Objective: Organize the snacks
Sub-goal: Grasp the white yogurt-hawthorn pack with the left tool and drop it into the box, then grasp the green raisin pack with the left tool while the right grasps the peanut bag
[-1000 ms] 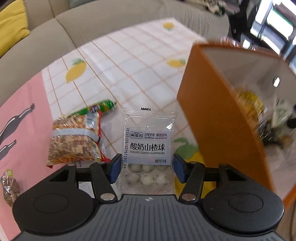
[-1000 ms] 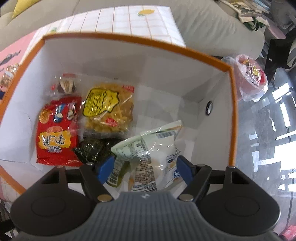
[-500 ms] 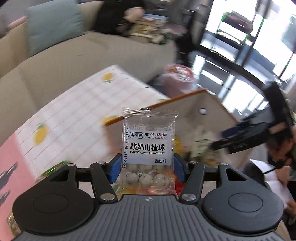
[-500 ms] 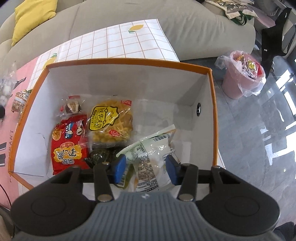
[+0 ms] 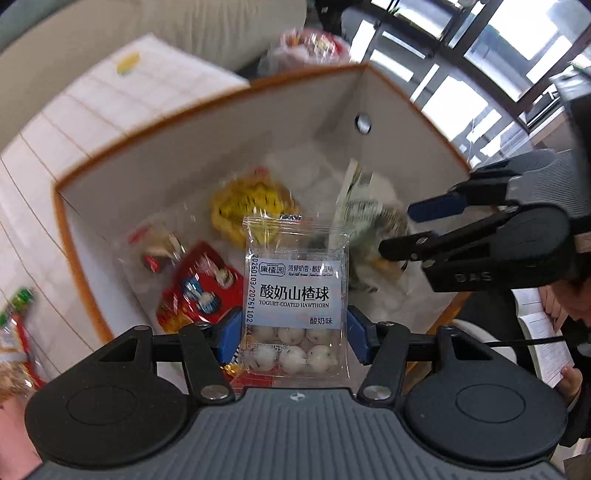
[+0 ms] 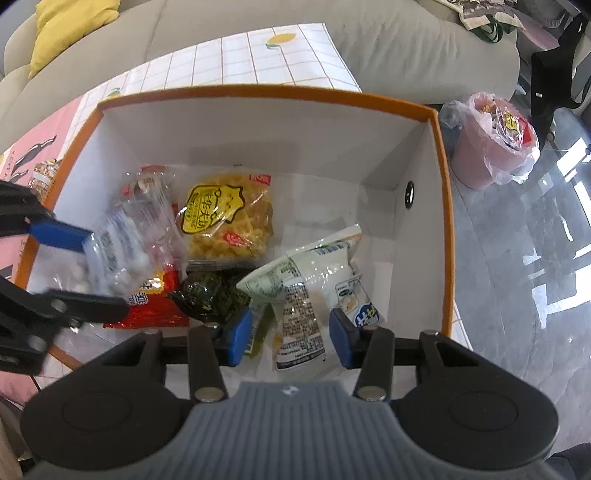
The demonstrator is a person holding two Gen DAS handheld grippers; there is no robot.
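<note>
My left gripper (image 5: 293,338) is shut on a clear packet of yogurt-coated hawthorn balls (image 5: 295,295) and holds it over the open orange-rimmed white box (image 5: 155,125). In the right wrist view the packet (image 6: 122,251) hangs over the box's left side. The box (image 6: 258,92) holds a yellow snack bag (image 6: 227,218), a red bag (image 6: 155,302), a dark green packet (image 6: 207,295) and a white-green bag (image 6: 310,288). My right gripper (image 6: 290,341) is open above the white-green bag, its pads apart from it.
Loose snacks (image 5: 14,339) lie on the chequered lemon-print cloth (image 5: 92,92) left of the box. A pink bin with a plastic liner (image 6: 495,144) stands on the floor to the right. A grey sofa (image 6: 406,44) with a yellow cushion (image 6: 70,26) is behind.
My left gripper has carried the hawthorn packet from the table up and over the open box. My right gripper has risen a little and drawn back above the white-green bag.
</note>
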